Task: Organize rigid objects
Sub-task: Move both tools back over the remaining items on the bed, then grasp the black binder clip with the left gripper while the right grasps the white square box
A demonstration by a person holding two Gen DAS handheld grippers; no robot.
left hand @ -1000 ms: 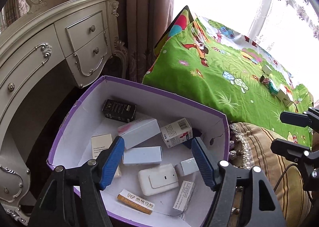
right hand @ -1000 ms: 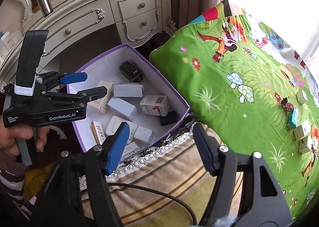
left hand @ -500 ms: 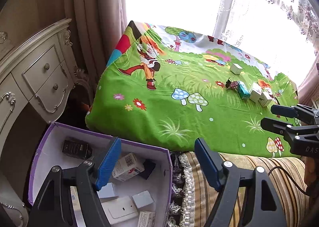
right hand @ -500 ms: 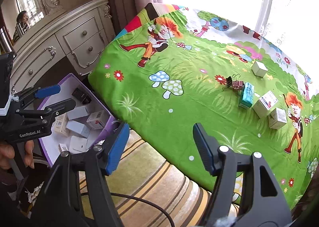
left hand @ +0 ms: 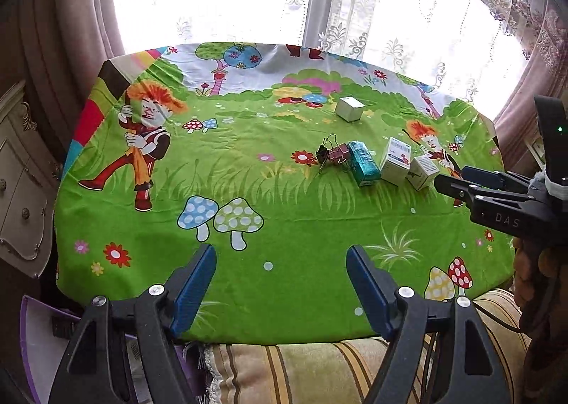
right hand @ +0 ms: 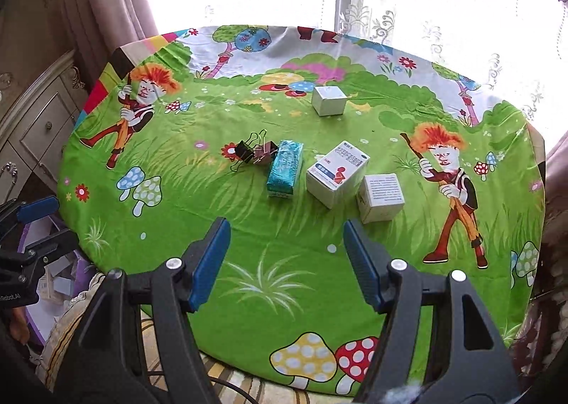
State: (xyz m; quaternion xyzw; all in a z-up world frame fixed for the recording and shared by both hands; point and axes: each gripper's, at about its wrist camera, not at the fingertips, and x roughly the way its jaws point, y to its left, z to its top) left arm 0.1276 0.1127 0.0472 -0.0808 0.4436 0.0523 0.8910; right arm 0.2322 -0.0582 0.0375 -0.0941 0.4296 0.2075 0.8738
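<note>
On the green cartoon tablecloth [right hand: 284, 262] lie a teal box [right hand: 285, 170], a white medicine box with a red figure [right hand: 337, 173], a small white box with text [right hand: 381, 197], a silver cube box [right hand: 329, 100] farther back and black and pink binder clips [right hand: 254, 152]. The same items show in the left wrist view: teal box [left hand: 362, 163], medicine box [left hand: 396, 161], small box [left hand: 422, 171], cube [left hand: 349, 109], clips [left hand: 332, 154]. My right gripper [right hand: 285, 255] is open and empty just short of the boxes. My left gripper [left hand: 282, 283] is open and empty over the table's near edge.
The purple-rimmed box [right hand: 49, 283] with several small boxes inside sits low at the left, below the table edge. A cream dresser [right hand: 32, 127] stands left. A striped cushion [left hand: 301, 372] lies under the near edge. Curtains and a bright window are behind.
Both grippers swung away from the purple box toward the table; the boxes on the cloth now sit ahead of them. Both stayed open and empty.
</note>
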